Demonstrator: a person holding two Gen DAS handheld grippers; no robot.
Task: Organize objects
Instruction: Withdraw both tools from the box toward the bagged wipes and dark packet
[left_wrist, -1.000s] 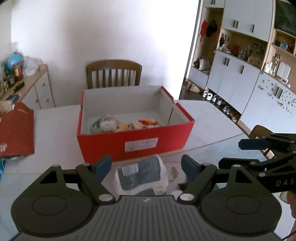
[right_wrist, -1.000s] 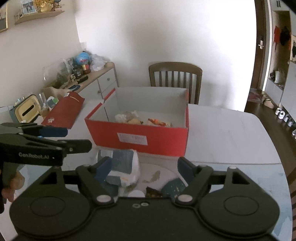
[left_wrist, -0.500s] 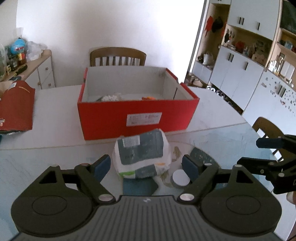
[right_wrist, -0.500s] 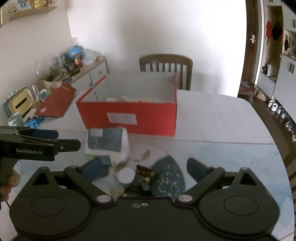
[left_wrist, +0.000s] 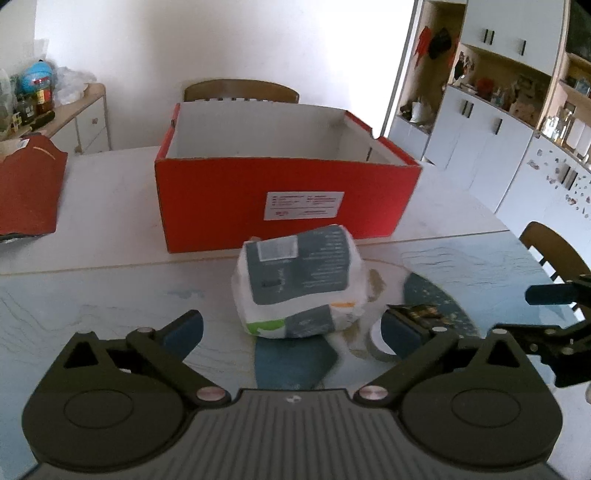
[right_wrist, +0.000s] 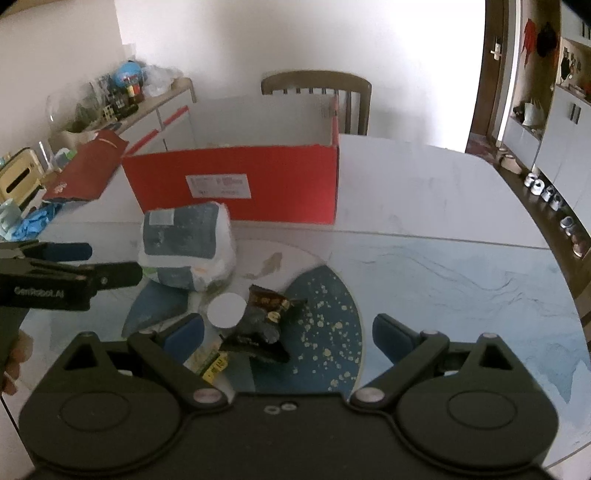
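A red open box (left_wrist: 284, 199) stands on the table; it also shows in the right wrist view (right_wrist: 236, 184). In front of it lies a white and grey-blue soft packet (left_wrist: 301, 284), seen again in the right wrist view (right_wrist: 188, 243). My left gripper (left_wrist: 291, 330) is open and empty, low over the table just before the packet. My right gripper (right_wrist: 288, 336) is open and empty over a dark snack wrapper (right_wrist: 264, 321), a white round lid (right_wrist: 226, 311) and a small yellow-green packet (right_wrist: 208, 360).
A dark blue speckled mat (right_wrist: 325, 321) lies under the small items. A red folder (left_wrist: 27, 188) lies at the table's left. A wooden chair (left_wrist: 240, 90) stands behind the box. A sideboard with bottles (right_wrist: 122, 96) is at the far left, white cupboards (left_wrist: 498, 136) at the right.
Both grippers have dropped lower and drawn back from the box. Its contents are now hidden behind its front wall. The small items now sit between my right gripper's fingers.
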